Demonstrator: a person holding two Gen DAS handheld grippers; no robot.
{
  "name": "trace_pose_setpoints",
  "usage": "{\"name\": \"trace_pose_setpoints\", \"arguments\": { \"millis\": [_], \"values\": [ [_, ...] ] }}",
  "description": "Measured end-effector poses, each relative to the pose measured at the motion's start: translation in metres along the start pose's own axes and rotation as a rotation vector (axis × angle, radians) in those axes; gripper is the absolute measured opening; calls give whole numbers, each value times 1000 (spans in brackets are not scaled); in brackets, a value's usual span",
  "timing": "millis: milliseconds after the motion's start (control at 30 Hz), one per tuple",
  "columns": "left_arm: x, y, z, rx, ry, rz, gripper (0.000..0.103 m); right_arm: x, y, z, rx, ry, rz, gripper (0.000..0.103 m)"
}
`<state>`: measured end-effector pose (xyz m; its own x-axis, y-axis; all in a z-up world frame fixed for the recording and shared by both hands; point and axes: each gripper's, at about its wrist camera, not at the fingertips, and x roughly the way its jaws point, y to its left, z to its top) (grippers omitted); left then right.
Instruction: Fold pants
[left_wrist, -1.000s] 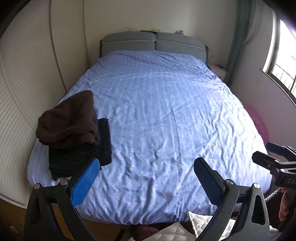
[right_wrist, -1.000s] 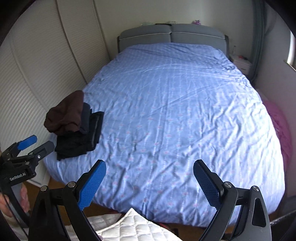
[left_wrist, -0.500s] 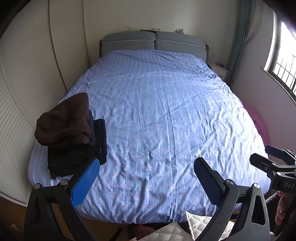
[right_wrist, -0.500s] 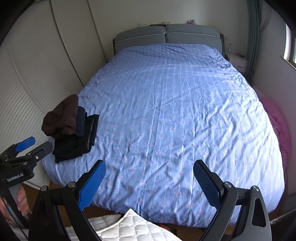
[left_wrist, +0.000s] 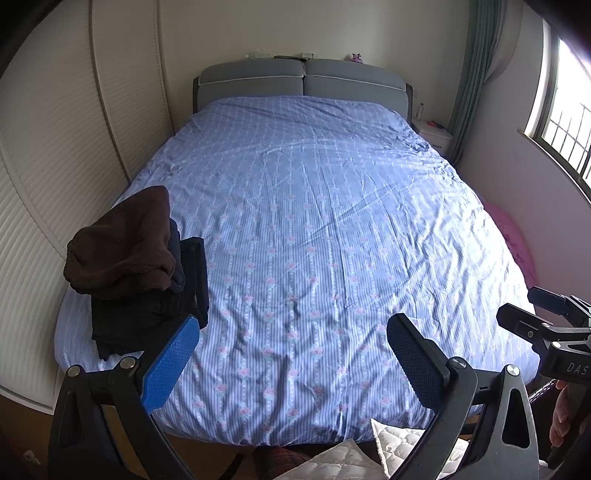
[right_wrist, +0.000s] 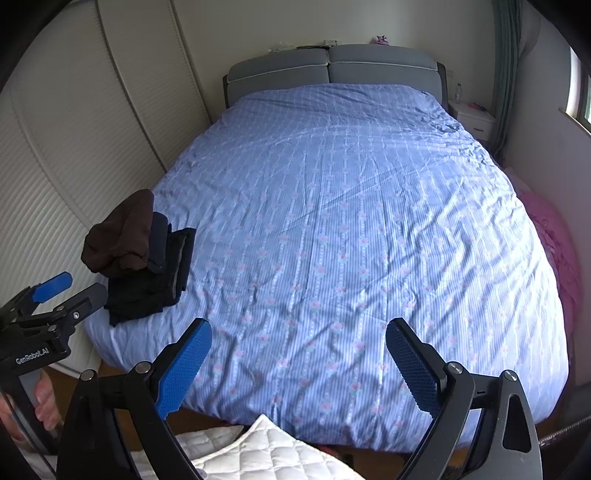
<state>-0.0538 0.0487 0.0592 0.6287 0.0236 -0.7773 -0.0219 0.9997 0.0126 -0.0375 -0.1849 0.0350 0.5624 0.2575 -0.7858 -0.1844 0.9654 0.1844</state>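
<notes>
A stack of folded dark pants (left_wrist: 147, 317) lies at the near left corner of the bed, with a brown garment (left_wrist: 122, 247) bunched on top. The stack also shows in the right wrist view (right_wrist: 147, 280), with the brown garment (right_wrist: 118, 236) on top. My left gripper (left_wrist: 291, 354) is open and empty, held off the foot of the bed. My right gripper (right_wrist: 299, 354) is open and empty, also off the foot. Each gripper shows at the edge of the other's view: the right one (left_wrist: 546, 314), the left one (right_wrist: 59, 295).
The bed has a blue patterned cover (left_wrist: 332, 229) and a grey headboard (left_wrist: 303, 79). White sliding wardrobe doors (left_wrist: 55, 147) run along the left. A nightstand (left_wrist: 432, 134) and window (left_wrist: 561, 110) are at the right. Pink fabric (right_wrist: 554, 240) lies beside the bed. White quilted fabric (right_wrist: 266, 450) sits below me.
Both grippers have drawn back and risen a little from the bed, so more of the foot edge shows. Both stayed open. The clothes stack has not moved.
</notes>
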Motion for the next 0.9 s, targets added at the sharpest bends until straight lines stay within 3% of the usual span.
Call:
{"name": "trace_pose_setpoints", "arguments": {
  "millis": [900],
  "values": [
    [2, 3, 3, 0, -4, -32, 103, -4, 5, 1, -4, -9, 0, 96]
  ]
}}
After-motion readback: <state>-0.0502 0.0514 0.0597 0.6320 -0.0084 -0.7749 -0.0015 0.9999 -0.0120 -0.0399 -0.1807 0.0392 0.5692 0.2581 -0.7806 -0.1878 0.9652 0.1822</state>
